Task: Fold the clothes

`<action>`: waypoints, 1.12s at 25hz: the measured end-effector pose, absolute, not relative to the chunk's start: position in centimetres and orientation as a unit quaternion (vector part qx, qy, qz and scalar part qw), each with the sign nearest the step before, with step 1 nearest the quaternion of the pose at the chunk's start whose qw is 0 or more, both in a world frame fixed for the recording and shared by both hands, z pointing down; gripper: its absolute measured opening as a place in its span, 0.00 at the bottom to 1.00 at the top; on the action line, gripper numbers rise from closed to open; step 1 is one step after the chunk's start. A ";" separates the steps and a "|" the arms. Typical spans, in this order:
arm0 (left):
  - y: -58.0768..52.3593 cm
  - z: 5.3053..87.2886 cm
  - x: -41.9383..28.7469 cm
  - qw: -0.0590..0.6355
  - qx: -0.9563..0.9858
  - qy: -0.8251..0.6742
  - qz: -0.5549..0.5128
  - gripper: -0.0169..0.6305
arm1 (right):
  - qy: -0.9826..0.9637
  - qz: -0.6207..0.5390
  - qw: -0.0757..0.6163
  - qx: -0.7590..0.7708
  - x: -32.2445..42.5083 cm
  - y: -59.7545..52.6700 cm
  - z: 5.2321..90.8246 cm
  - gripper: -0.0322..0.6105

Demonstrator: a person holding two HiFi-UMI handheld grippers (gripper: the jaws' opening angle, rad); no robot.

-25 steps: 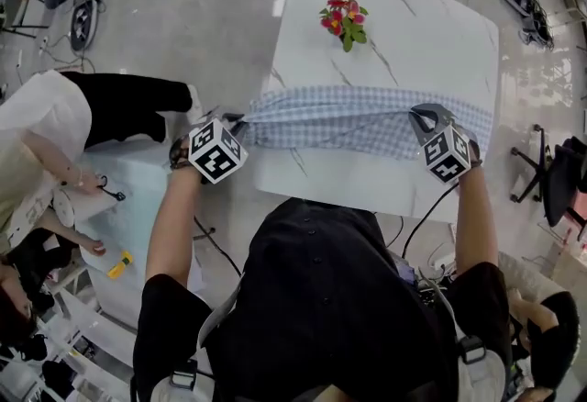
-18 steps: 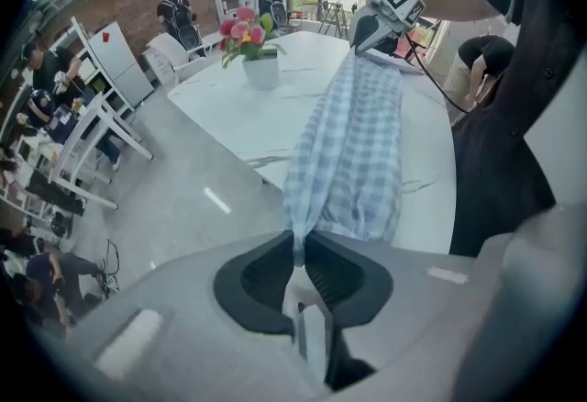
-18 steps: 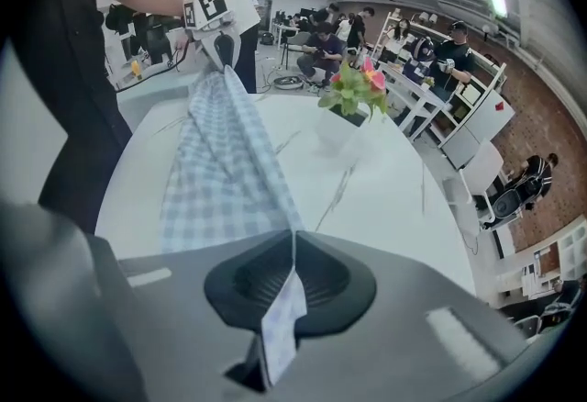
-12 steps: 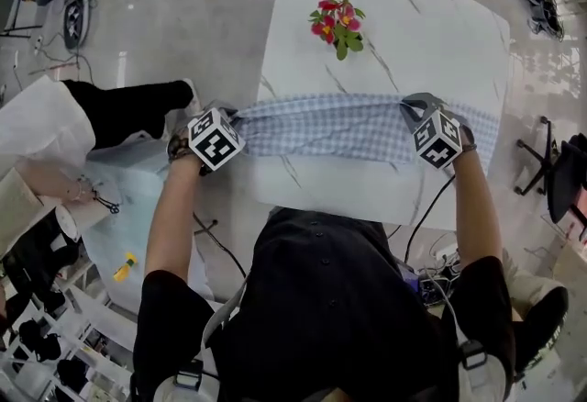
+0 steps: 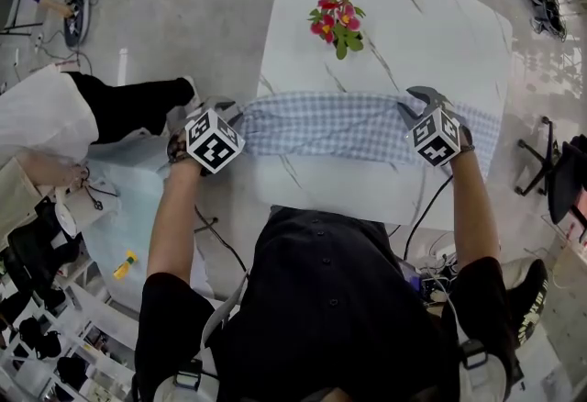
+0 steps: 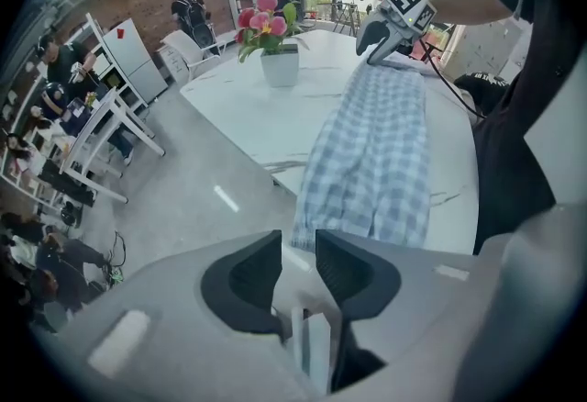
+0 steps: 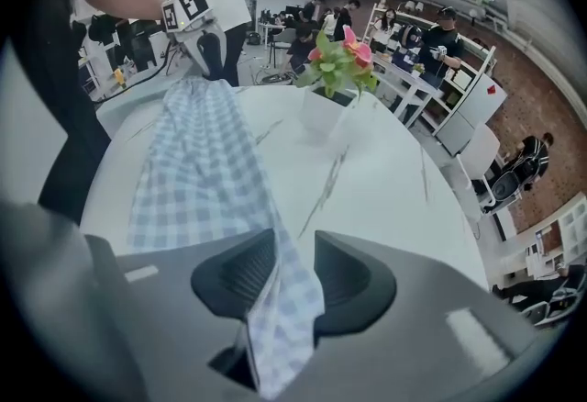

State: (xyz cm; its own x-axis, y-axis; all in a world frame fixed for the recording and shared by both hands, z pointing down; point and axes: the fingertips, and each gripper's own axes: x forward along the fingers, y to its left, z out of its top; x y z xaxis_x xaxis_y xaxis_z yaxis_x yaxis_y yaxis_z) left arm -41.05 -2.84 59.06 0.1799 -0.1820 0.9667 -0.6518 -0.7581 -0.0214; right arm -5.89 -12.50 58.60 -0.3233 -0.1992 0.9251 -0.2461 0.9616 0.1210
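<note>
Jaws just opening; cloth [image 7: 197,171] slack between right gripper's [image 7: 292,251], beyond left gripper's [image 6: 298,249].

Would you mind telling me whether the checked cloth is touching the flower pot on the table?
Apart. The left gripper view shows a strip of bare table between the checked cloth and the flower pot.

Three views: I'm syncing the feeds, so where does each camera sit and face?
Head view: on the head, facing steeply down at table, cloth; torso, forearms, left gripper, right gripper show.
Left gripper view: rides it, faces along the cloth toward the right gripper; jaws just opening, nothing between.
Right gripper view: faces back; jaws just opening, cloth between.
Shared: cloth, flowers.
</note>
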 end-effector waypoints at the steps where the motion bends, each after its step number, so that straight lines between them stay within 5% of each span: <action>1: -2.7 58.8 -40.8 0.200 0.744 -0.284 0.572 0.22 | -0.814 0.017 0.564 0.141 -5.9 -12.4 58.4 0.26; 8: -0.5 56.8 -38.6 0.190 0.758 -0.299 0.548 0.22 | -0.819 -0.011 0.546 0.178 -6.0 -11.4 55.9 0.34; 20: 2.7 53.6 -29.9 0.128 0.812 -0.265 0.503 0.22 | -0.821 0.003 0.508 0.260 -4.0 -4.3 52.5 0.34; 28: 4.5 52.4 -23.1 0.081 0.843 -0.217 0.485 0.21 | -0.796 0.051 0.486 0.358 3.8 4.0 51.7 0.30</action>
